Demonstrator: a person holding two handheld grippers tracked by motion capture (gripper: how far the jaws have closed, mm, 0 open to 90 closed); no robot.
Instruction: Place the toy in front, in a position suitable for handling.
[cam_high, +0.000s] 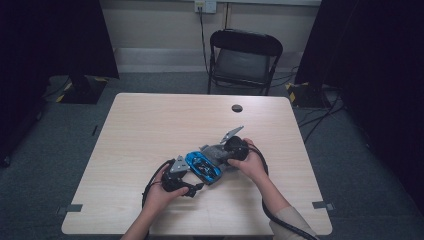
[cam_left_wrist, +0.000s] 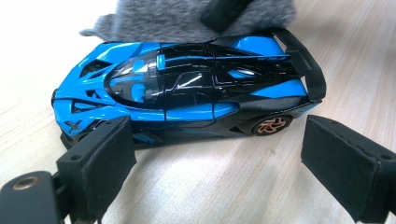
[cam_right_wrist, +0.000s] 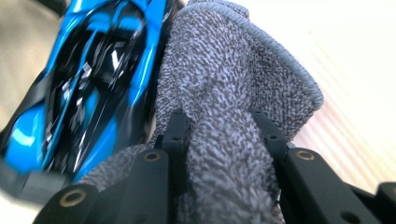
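Toy sports car (cam_left_wrist: 187, 91), blue and black, lies on the wooden table (cam_high: 150, 125) between the two grippers, just ahead of the left gripper (cam_left_wrist: 219, 158), whose jaws stand apart with nothing pinched; the right gripper (cam_right_wrist: 219, 135) is clamped on a bunched grey cloth (cam_right_wrist: 233, 84) that touches the car's far flank. Judging by this, the step is wiping the car; best to brace the car's near side with the left jaws so it cannot roll, and drag the cloth along the body, clear of the thin rear wing. Count: one car, one cloth, two grippers.
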